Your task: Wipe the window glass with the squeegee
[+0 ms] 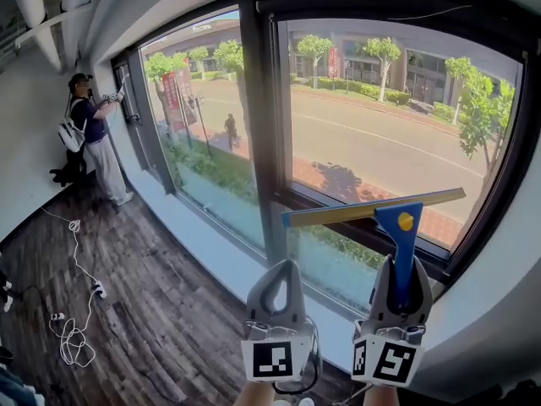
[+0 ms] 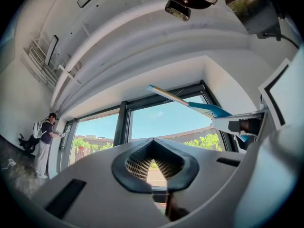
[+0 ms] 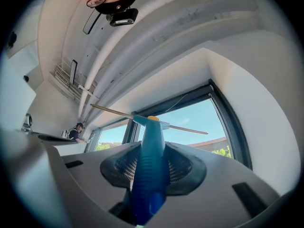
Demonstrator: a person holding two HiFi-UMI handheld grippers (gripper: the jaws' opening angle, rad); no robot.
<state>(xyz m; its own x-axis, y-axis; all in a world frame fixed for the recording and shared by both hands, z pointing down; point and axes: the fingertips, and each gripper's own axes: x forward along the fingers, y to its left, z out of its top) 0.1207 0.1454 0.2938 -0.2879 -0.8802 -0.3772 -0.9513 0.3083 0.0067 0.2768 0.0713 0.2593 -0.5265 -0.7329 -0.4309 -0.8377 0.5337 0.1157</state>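
A squeegee (image 1: 399,227) with a blue handle and a long yellow blade stands upright in my right gripper (image 1: 404,288), which is shut on the handle. Its blade lies nearly level in front of the lower part of the big right window pane (image 1: 380,125); whether it touches the glass I cannot tell. In the right gripper view the blue handle (image 3: 151,156) fills the gap between the jaws. My left gripper (image 1: 285,284) hovers just left of it, shut with nothing in it. The left gripper view shows the squeegee (image 2: 202,108) up at the right.
A dark mullion (image 1: 262,125) separates this pane from the left panes. A pale sill (image 1: 211,244) runs below the windows. At the far left another person (image 1: 89,134) works at a window. White cables (image 1: 76,311) lie on the dark wooden floor.
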